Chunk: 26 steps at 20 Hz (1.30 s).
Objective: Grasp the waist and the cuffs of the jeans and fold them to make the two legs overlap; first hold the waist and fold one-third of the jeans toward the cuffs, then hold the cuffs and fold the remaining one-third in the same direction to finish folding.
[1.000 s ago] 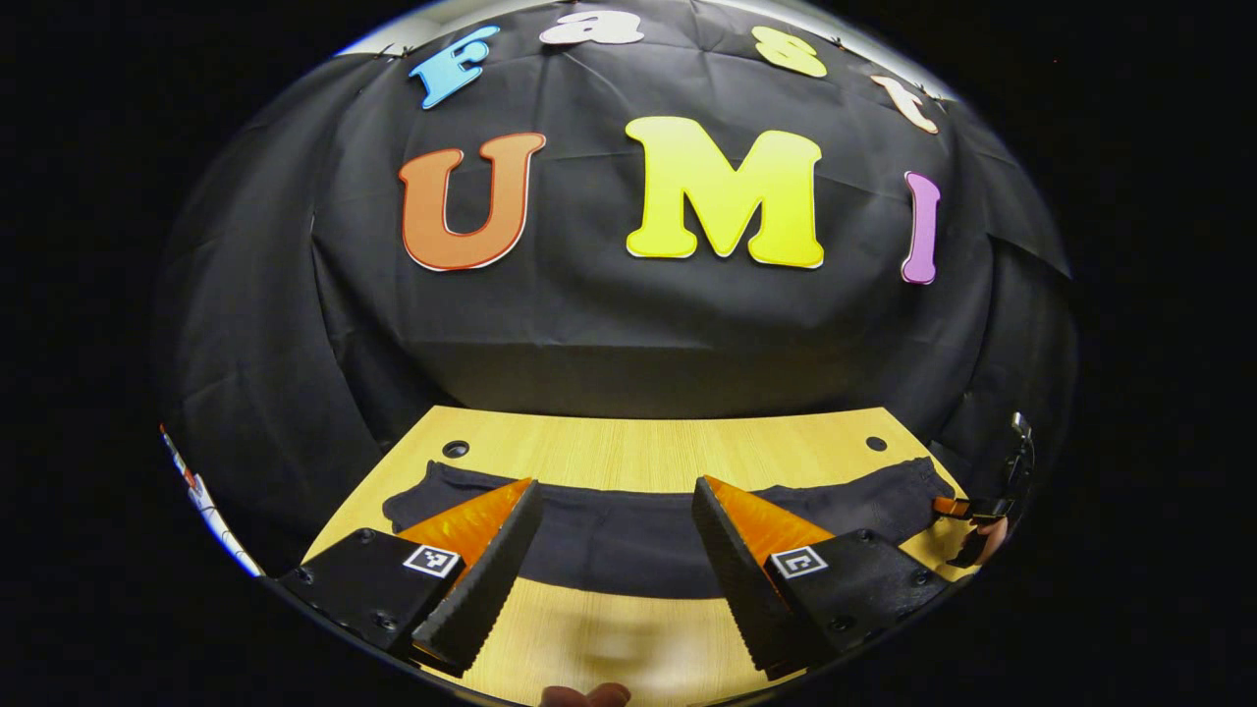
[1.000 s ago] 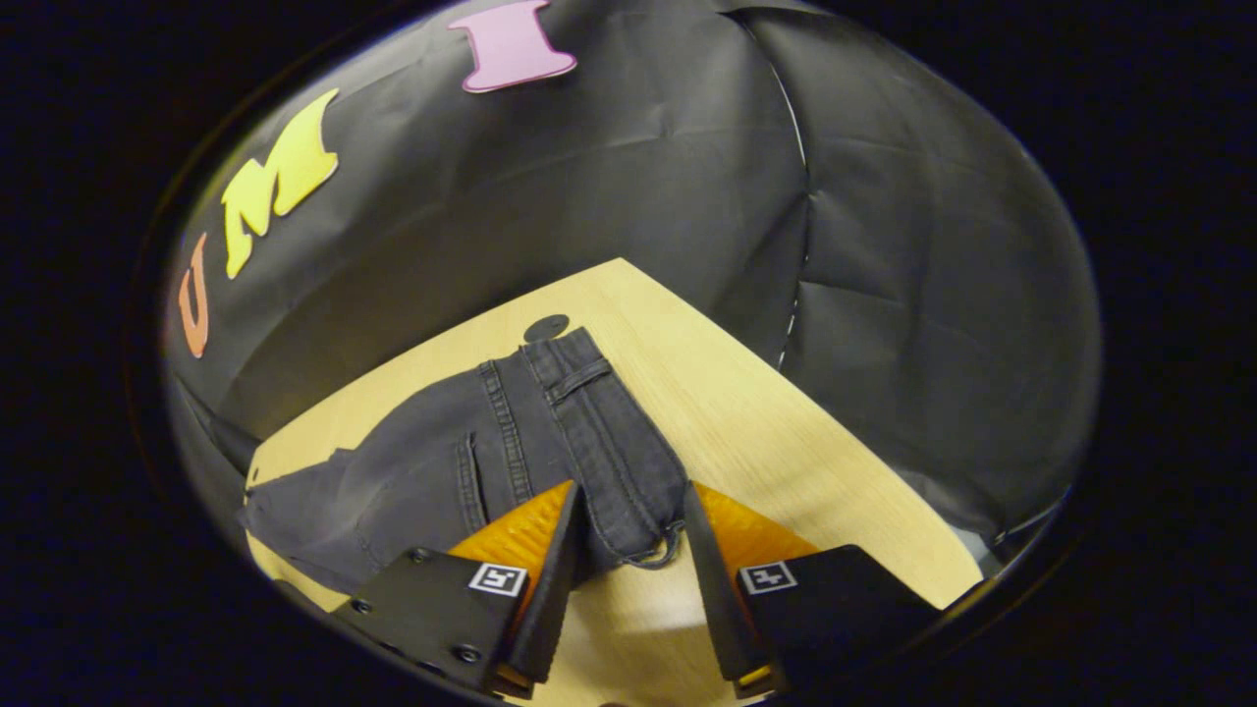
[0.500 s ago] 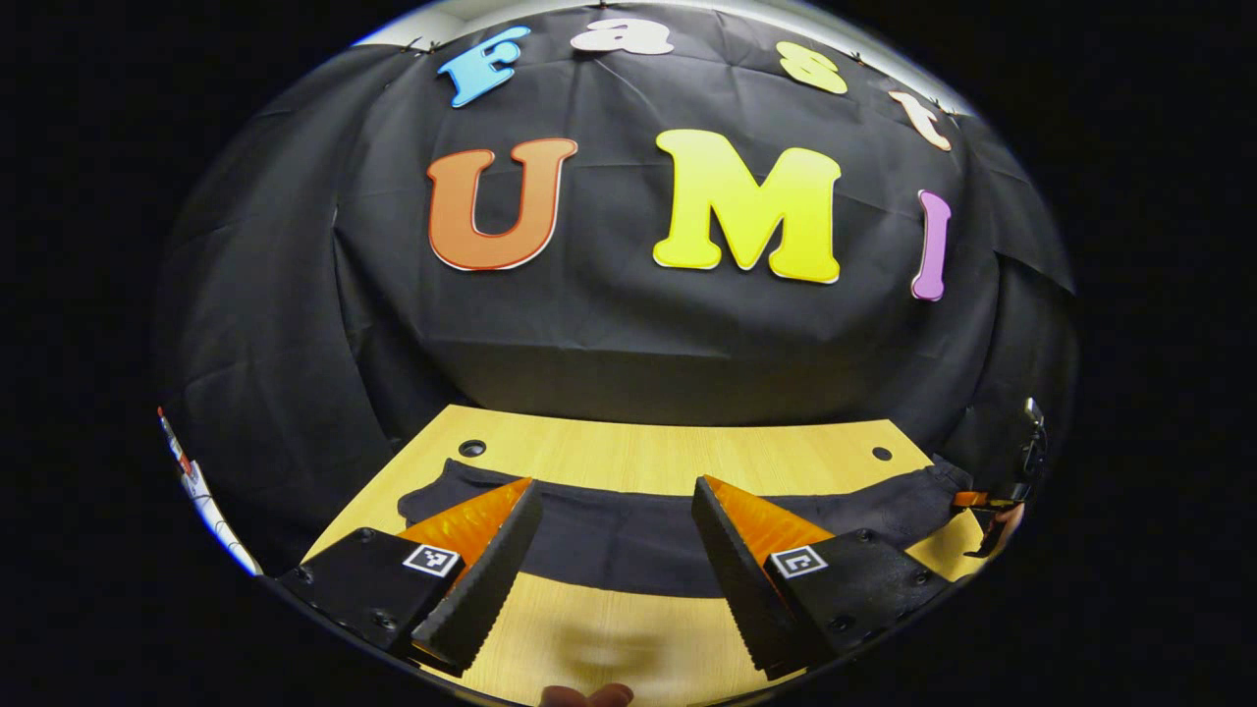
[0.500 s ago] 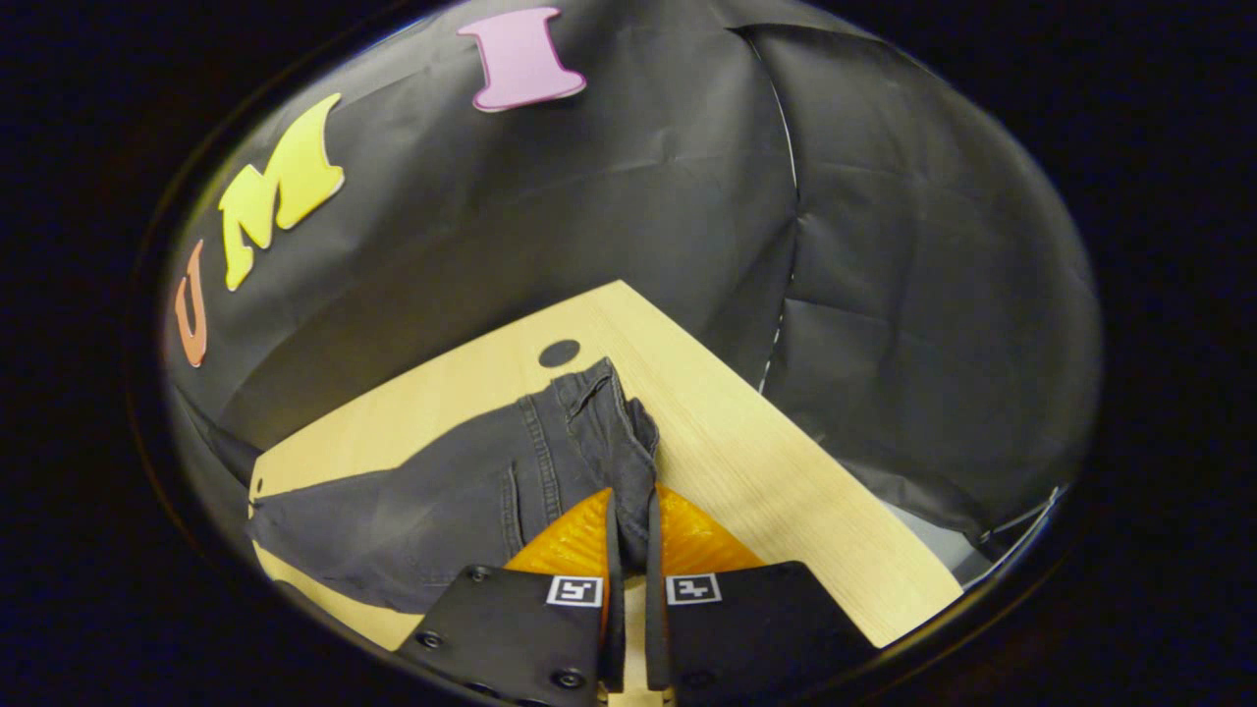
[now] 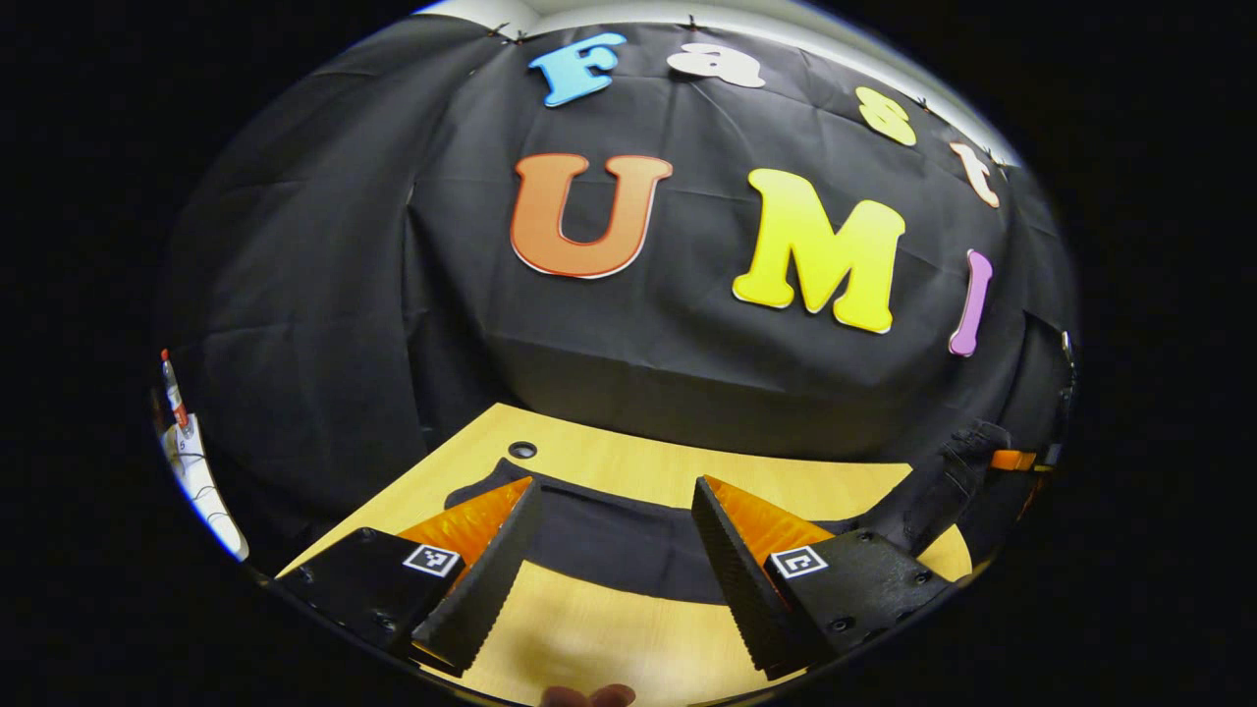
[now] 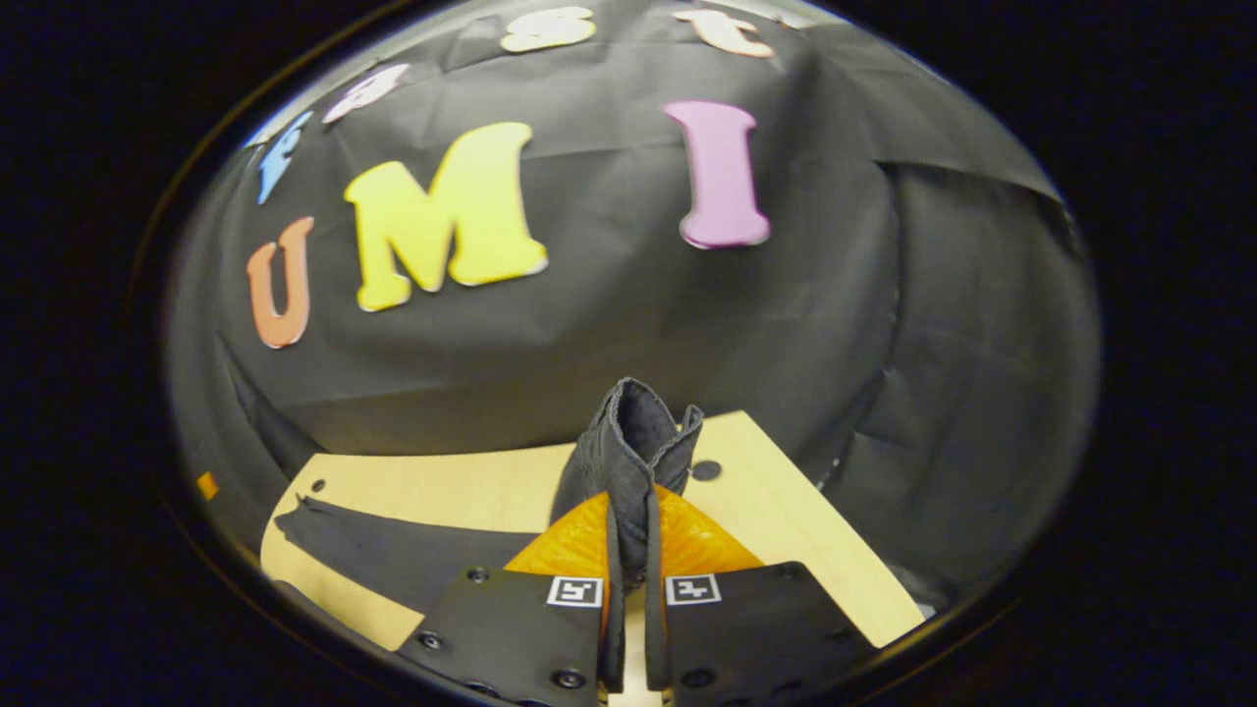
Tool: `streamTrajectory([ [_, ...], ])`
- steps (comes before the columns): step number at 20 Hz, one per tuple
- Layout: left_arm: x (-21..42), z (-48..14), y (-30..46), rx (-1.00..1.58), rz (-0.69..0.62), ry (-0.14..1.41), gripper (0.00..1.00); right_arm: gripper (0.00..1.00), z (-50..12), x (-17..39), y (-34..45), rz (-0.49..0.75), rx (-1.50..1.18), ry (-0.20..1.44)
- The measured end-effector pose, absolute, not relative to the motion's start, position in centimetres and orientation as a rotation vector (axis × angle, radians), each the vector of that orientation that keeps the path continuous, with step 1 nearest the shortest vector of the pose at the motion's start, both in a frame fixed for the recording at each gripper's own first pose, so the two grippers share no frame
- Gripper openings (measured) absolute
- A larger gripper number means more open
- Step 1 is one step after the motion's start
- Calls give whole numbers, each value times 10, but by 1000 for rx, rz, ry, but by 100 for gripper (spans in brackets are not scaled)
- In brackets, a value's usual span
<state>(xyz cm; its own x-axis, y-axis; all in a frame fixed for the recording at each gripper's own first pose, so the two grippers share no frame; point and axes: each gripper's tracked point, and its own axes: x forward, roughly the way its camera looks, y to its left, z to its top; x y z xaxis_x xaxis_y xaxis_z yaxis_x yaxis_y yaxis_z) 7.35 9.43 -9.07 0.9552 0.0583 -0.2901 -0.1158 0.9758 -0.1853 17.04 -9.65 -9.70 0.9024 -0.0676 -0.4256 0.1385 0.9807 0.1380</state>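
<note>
**Waist pinched and lifted, cuff end not yet taken**

The right gripper (image 6: pixel 628 550) has its jaws clamped together on the waist (image 6: pixel 633 432) of the jeans (image 5: pixel 609 535), with the dark denim bunched between the two orange fingers (image 6: pixel 574 540) and standing up above them. In the left gripper view the same waist end rises off the table (image 5: pixel 628 471) at its right side. From there the rest of the jeans runs flat along the table toward the small round hole (image 5: pixel 522 450) near the table's far left corner, and the cuffs (image 6: pixel 295 516) lie near that corner.

The left gripper (image 5: pixel 614 545) has its jaws wide apart and holds nothing. It hangs just above the table over the middle stretch of the legs, and the denim shows in the gap between its fingers without touching them.

This looks like the opening step: the lengthwise fold that lays one leg over the other. Only one end is in hand, so the fold cannot run evenly yet. The next move calls for the left gripper to travel along the table toward the hole, settle over the cuffs and close on them. Then both ends can rise and swing over together. If only the waist goes up, the legs will likely drag and twist.
</note>
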Motion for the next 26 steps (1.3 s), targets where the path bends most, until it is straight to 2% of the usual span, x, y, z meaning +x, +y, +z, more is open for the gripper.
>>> streamTrajectory([
  [2,68,-94,116,-212,112,279,99,5,-89,178,-29,-32,126,412],
  [3,64,-96,127,-213,122,275,99,9,-91,180,4,10,120,409],
  [5,56,-98,147,-211,140,270,99,9,-100,183,63,79,85,405],
  [9,39,-104,182,-229,173,268,99,5,-152,198,166,166,1,445],
  [10,34,-107,191,-241,191,273,99,9,-170,203,184,175,-26,465],
  [12,26,-112,207,-255,218,279,99,5,-211,205,219,189,-71,515],
  [13,21,-117,215,-253,232,284,99,9,-233,207,235,198,-97,546],
  [16,11,-128,241,-261,272,307,99,9,-290,206,265,217,-180,623],
  [19,8,-134,255,-274,296,315,99,9,-318,208,277,228,-218,680],
  [21,9,-135,256,-289,294,319,99,17,-319,203,286,269,-177,688],
  [22,10,-138,254,-300,286,325,99,25,-311,202,289,289,-163,681],
  [23,12,-141,252,-303,278,330,99,39,-302,202,294,312,-153,672],
  [24,15,-142,251,-297,267,333,99,43,-294,199,294,329,-149,669],
  [26,21,-142,252,-275,247,335,99,67,-280,195,294,353,-109,664],
])
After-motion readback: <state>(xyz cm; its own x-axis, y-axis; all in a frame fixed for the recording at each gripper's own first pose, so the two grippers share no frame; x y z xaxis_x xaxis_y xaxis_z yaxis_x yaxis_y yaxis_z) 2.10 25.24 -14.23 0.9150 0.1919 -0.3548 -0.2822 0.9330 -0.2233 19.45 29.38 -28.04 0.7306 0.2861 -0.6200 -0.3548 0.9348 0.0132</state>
